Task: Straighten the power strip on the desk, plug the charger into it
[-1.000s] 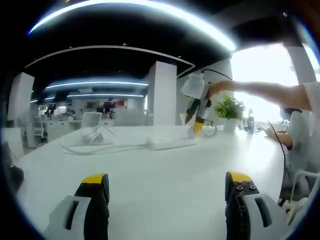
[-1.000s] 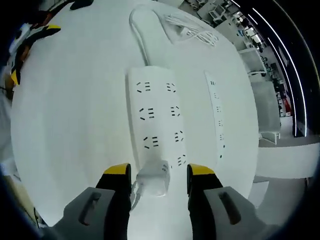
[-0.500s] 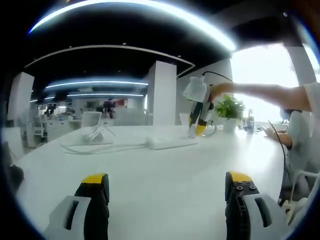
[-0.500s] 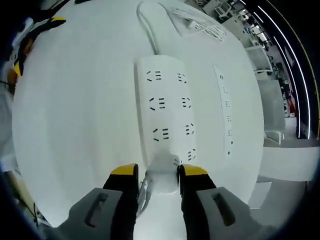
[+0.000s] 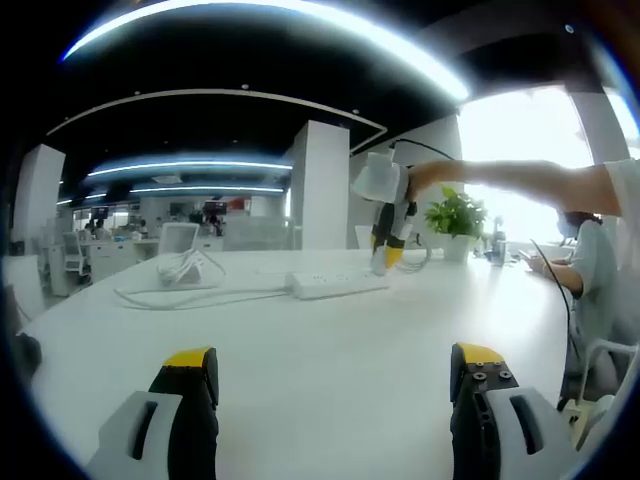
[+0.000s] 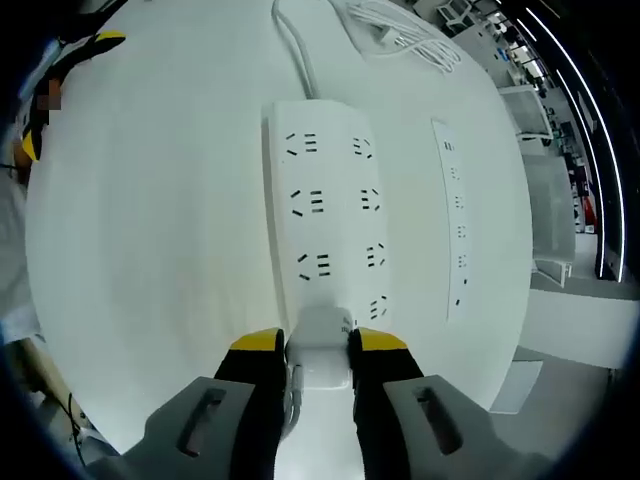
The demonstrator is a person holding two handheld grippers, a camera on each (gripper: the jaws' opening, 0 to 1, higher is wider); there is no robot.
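A white power strip [image 6: 330, 210] lies lengthwise on the white desk [image 6: 150, 230], with two rows of sockets facing up. My right gripper [image 6: 318, 345] is shut on the white charger [image 6: 322, 352], which rests against the strip's near end by the last socket. Whether its prongs are in, I cannot tell. From the left gripper view, the right gripper [image 5: 388, 235] stands nose-down over the end of the power strip [image 5: 338, 285], held by a person's arm [image 5: 520, 180]. My left gripper [image 5: 335, 358] hovers open above the desk, well short of the strip.
The strip's cable [image 6: 298, 50] runs away to a loose coil of white cable [image 6: 400, 30]. A narrow row of sockets [image 6: 455, 230] lies to the strip's right. A potted plant [image 5: 455, 215] stands at the far desk edge, and a seated person [image 5: 590, 280] is on the right.
My right gripper's jaws have drawn in tighter on the charger and carried it from just short of the strip onto its near end. My left gripper has stayed put.
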